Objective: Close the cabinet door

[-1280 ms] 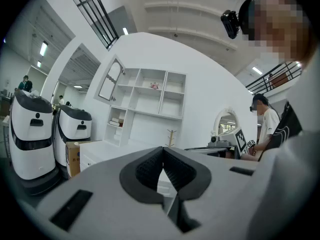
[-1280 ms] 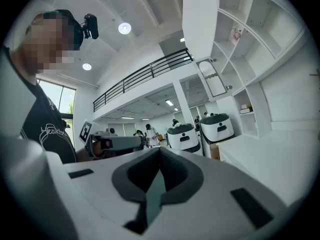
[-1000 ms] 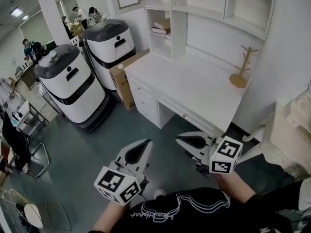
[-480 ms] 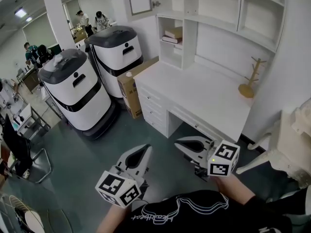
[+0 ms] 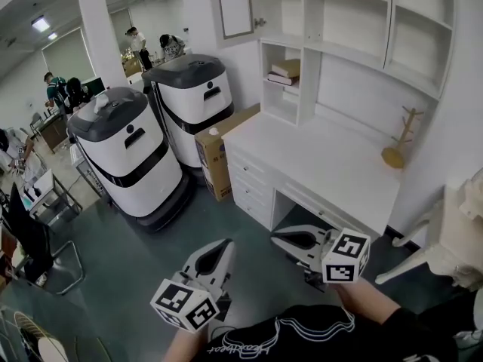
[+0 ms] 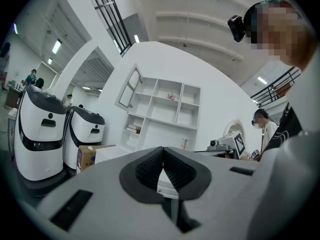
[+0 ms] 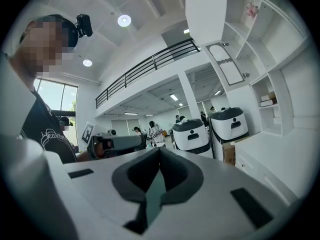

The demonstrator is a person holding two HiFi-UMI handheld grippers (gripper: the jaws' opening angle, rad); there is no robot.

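Observation:
The cabinet door (image 5: pixel 234 6), white with an inset panel and a small knob, stands swung open at the upper left of the white shelf unit over the desk. It also shows as cabinet door (image 6: pixel 131 86) and cabinet door (image 7: pixel 227 64). My left gripper (image 5: pixel 226 244) is low in the head view, shut and holding nothing, far below and short of the door. My right gripper (image 5: pixel 276 237) is beside it, near the desk's front edge, also shut and holding nothing. In their own views, the left gripper (image 6: pixel 163 150) and right gripper (image 7: pixel 160 150) have jaws closed tip to tip.
A white desk (image 5: pixel 324 161) with drawers stands ahead, with a wooden mug tree (image 5: pixel 400 138) on it and books (image 5: pixel 285 70) on a shelf. Left of it are a cardboard box (image 5: pixel 219 153) and two white-and-grey machines (image 5: pixel 124 153). A white chair (image 5: pixel 453 236) is at right. People stand far back.
Both grippers have moved together towards the desk and stay shut. The view has tipped up, so more of the shelf unit and the open door shows.

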